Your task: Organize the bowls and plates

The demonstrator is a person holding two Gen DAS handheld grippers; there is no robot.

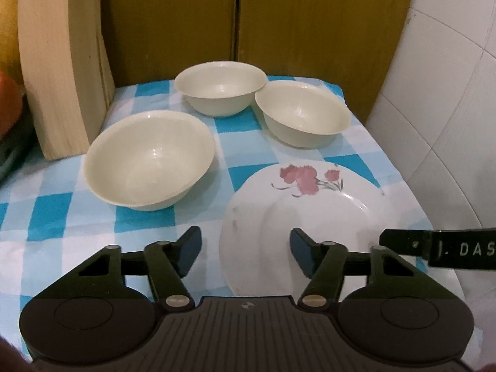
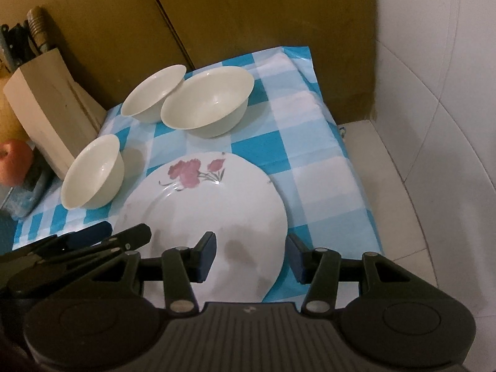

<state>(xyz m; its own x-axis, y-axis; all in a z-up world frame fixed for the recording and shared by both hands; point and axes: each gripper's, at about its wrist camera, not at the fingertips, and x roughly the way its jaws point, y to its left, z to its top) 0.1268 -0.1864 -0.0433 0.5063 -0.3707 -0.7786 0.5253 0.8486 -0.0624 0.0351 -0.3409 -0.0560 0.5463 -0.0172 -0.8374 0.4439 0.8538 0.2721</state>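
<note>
Three cream bowls stand on a blue-and-white checked cloth (image 1: pixel 62 210): a near left bowl (image 1: pixel 148 159) (image 2: pixel 93 172), a far middle bowl (image 1: pixel 220 88) (image 2: pixel 152 93) and a far right bowl (image 1: pixel 302 113) (image 2: pixel 206 100). A white plate with a red flower (image 1: pixel 307 214) (image 2: pixel 204 210) lies at the near right. My left gripper (image 1: pixel 245 248) is open and empty over the plate's near left edge. My right gripper (image 2: pixel 251 255) is open and empty over the plate's near right edge. The left gripper's fingers (image 2: pixel 90 237) show at the left of the right wrist view.
A pale wooden knife block (image 1: pixel 62 71) (image 2: pixel 46 105) stands at the cloth's left edge. Brown cabinet doors (image 1: pixel 235 15) close the back. A white tiled wall (image 1: pixel 449 93) is on the right. A reddish fruit (image 2: pixel 14 162) lies far left.
</note>
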